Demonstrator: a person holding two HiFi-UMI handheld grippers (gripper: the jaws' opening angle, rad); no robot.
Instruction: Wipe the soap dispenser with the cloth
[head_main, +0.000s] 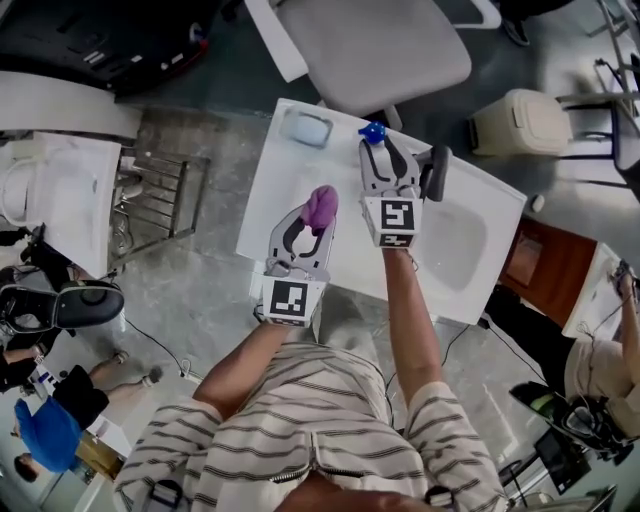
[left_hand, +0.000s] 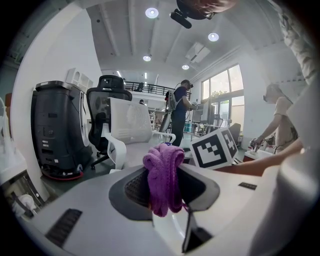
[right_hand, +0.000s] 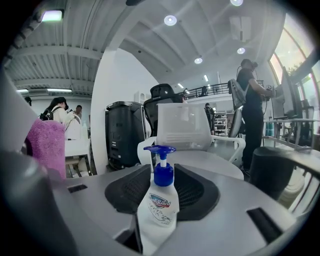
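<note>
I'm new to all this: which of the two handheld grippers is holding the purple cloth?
The left gripper, at the head view's left: its jaws pinch the purple cloth. The right gripper clamps the soap dispenser instead.

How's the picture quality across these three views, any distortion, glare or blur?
Head view: evenly lit, sharp, mildly bowed at edges. Left gripper view: heavy fisheye, dark corners, windows blown out, cloth crisp. Right gripper view: same fisheye, ceiling lights flare, soap dispenser sharp.
</note>
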